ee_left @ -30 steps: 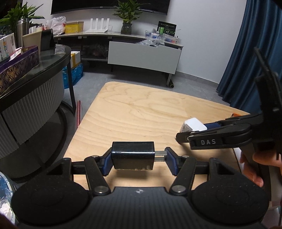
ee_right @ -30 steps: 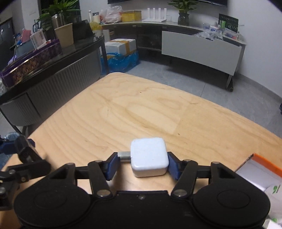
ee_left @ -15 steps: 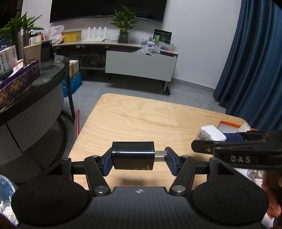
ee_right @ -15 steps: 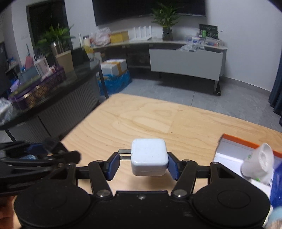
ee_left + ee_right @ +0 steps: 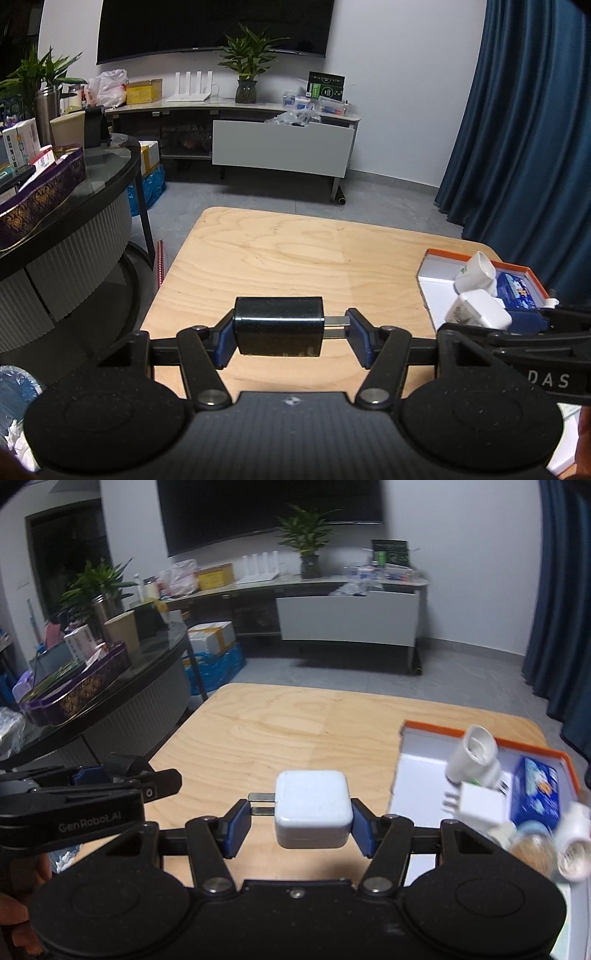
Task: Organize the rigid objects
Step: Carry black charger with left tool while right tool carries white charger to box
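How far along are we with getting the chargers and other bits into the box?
Done: the orange-rimmed box already holds white sockets, a white plug and a blue pack. In hand: the left gripper is shut on a black charger, the right gripper on a white charger, both above the wooden table. Left: placing both in the box.

box (image 5: 417, 771) on table (image 5: 295, 720) right side; adapters (image 5: 476, 753) inside box.

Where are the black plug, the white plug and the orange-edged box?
black plug (image 5: 279, 325), left wrist view, front face.
white plug (image 5: 312, 803), right wrist view, top face.
orange-edged box (image 5: 436, 729), right wrist view, far orange rim.
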Action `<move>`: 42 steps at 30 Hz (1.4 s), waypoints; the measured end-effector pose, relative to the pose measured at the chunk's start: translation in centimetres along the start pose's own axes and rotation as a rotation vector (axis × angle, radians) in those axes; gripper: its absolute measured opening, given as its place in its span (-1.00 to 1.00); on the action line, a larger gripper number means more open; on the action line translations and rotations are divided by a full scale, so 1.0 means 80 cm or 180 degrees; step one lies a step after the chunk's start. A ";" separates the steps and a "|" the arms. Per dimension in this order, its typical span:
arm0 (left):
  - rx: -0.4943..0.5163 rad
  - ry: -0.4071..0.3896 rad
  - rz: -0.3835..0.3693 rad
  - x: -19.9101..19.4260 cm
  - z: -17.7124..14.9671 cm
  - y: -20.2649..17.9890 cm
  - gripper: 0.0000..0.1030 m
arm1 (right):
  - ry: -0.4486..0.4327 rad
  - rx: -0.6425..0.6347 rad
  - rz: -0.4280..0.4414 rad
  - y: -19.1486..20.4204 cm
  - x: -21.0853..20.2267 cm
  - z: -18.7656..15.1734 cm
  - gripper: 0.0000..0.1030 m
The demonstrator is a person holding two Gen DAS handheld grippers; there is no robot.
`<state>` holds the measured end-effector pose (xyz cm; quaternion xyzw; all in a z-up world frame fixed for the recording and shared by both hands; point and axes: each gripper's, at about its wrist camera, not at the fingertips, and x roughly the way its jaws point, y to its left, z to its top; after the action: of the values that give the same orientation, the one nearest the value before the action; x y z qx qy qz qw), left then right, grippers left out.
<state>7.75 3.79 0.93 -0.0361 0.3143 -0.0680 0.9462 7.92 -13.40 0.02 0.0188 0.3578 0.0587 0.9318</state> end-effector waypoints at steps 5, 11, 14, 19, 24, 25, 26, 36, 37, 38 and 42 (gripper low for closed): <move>0.0051 -0.0017 -0.0028 -0.015 -0.004 -0.011 0.19 | -0.0004 0.0046 -0.0083 -0.002 -0.024 -0.007 0.34; 0.0058 -0.0028 -0.0082 -0.029 -0.008 -0.020 0.19 | -0.0041 0.0058 -0.0155 -0.005 -0.048 -0.014 0.34; 0.0070 -0.0059 -0.0081 -0.034 -0.009 -0.023 0.19 | -0.0054 0.0097 -0.0168 -0.009 -0.059 -0.019 0.34; 0.0070 -0.0073 -0.0102 -0.040 -0.011 -0.028 0.19 | -0.0057 0.0129 -0.0192 -0.014 -0.071 -0.026 0.34; 0.0090 -0.0064 -0.0113 -0.044 -0.016 -0.036 0.19 | -0.0055 0.0161 -0.0213 -0.021 -0.080 -0.032 0.34; 0.0093 -0.0058 -0.0123 -0.045 -0.016 -0.036 0.19 | -0.0060 0.0168 -0.0218 -0.022 -0.082 -0.033 0.34; 0.0094 -0.0048 -0.0131 -0.045 -0.017 -0.037 0.19 | -0.0064 0.0171 -0.0223 -0.022 -0.083 -0.034 0.34; 0.0157 -0.0023 -0.0199 -0.046 -0.023 -0.049 0.19 | -0.0074 0.0212 -0.0269 -0.031 -0.091 -0.040 0.34; 0.0161 -0.0028 -0.0200 -0.046 -0.023 -0.051 0.19 | -0.0082 0.0217 -0.0277 -0.032 -0.092 -0.040 0.34; 0.0167 -0.0027 -0.0206 -0.046 -0.023 -0.052 0.19 | -0.0089 0.0219 -0.0284 -0.033 -0.093 -0.040 0.34; 0.0197 -0.0023 -0.0240 -0.046 -0.023 -0.058 0.19 | -0.0107 0.0237 -0.0321 -0.037 -0.095 -0.040 0.34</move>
<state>3.26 -0.29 2.12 -0.0189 0.3071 -0.1131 0.9447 0.47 -17.31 2.51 0.0364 0.3445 -0.0020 0.9381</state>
